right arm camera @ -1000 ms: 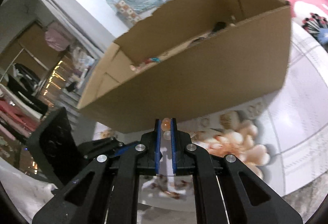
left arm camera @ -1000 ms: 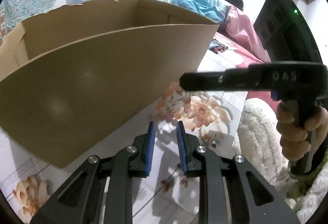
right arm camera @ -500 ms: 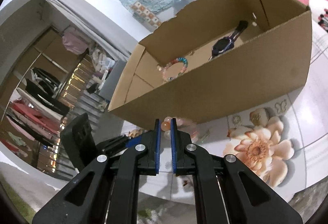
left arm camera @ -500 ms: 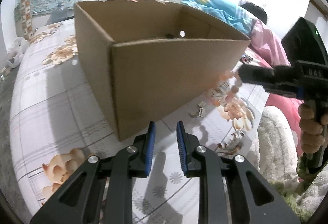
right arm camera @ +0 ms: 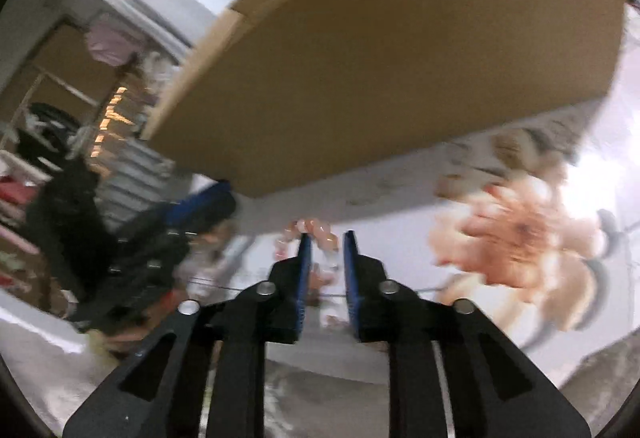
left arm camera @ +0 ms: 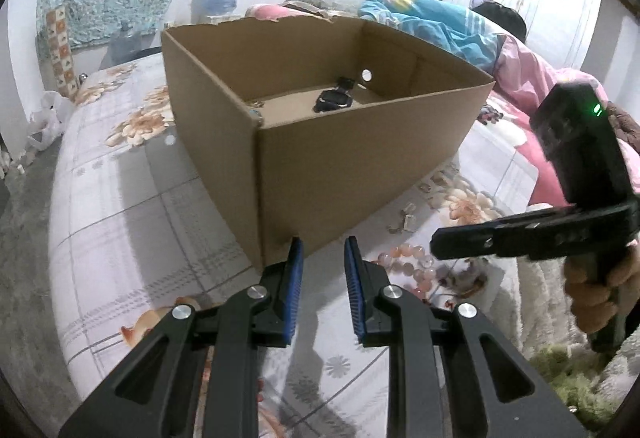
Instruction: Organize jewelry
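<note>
An open cardboard box [left arm camera: 360,165] stands on the flowered bed sheet; a black watch [left arm camera: 334,99] lies inside it. A pink bead bracelet [left arm camera: 404,262] lies on the sheet by the box's near corner. My left gripper [left arm camera: 322,258] is open and empty, just in front of that corner. My right gripper [right arm camera: 324,238] is open with the pink beads [right arm camera: 316,228] at its fingertips on the sheet, below the box wall [right arm camera: 400,77]. The right gripper also shows in the left wrist view [left arm camera: 436,246], low beside the bracelet. The right wrist view is blurred.
Small light bits [left arm camera: 404,224] lie on the sheet right of the box. A person under pink and blue blankets [left arm camera: 460,33] lies behind it. A white fluffy throw [left arm camera: 544,302] is at the right. The bed's left edge [left arm camera: 56,197] drops to the floor.
My right gripper dropped down to the sheet and opened; the bead bracelet it held now lies on the sheet. My left gripper pulled back and rose, so the box's inside shows.
</note>
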The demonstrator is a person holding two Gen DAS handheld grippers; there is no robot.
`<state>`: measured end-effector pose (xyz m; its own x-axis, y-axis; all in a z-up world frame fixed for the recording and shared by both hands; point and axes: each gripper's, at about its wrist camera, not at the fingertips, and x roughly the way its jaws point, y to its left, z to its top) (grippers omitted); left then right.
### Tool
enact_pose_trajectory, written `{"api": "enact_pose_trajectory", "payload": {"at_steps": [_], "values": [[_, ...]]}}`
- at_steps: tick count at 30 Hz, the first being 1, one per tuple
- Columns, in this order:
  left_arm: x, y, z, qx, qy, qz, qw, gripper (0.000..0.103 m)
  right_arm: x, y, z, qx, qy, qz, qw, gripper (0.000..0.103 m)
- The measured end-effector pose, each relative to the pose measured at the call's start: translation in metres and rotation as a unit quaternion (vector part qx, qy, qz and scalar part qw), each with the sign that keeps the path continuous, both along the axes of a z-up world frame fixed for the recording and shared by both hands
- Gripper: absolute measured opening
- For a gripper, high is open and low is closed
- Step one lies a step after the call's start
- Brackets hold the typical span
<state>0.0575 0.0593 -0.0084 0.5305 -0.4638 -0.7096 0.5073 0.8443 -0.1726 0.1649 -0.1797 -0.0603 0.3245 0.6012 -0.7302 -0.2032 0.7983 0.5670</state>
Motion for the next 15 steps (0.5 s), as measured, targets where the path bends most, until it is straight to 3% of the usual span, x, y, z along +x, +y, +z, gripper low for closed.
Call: {"api": "enact_pose_trajectory", "payload": {"at_steps": [7,15], "values": [[0.004,-0.044,-0.003,-0.004,0.009,-0.057,0.9983,0.020,-0.003,-0.024,0.013,-0.014,-0.030,-0.034,0.999,0.028],[0.013,-0.096,-0.022,0.051,0.016,-0.103,0.9933,0.020,-0.006,-0.044,0.011,-0.006,-0.041,-0.057,0.997,0.028]]}}
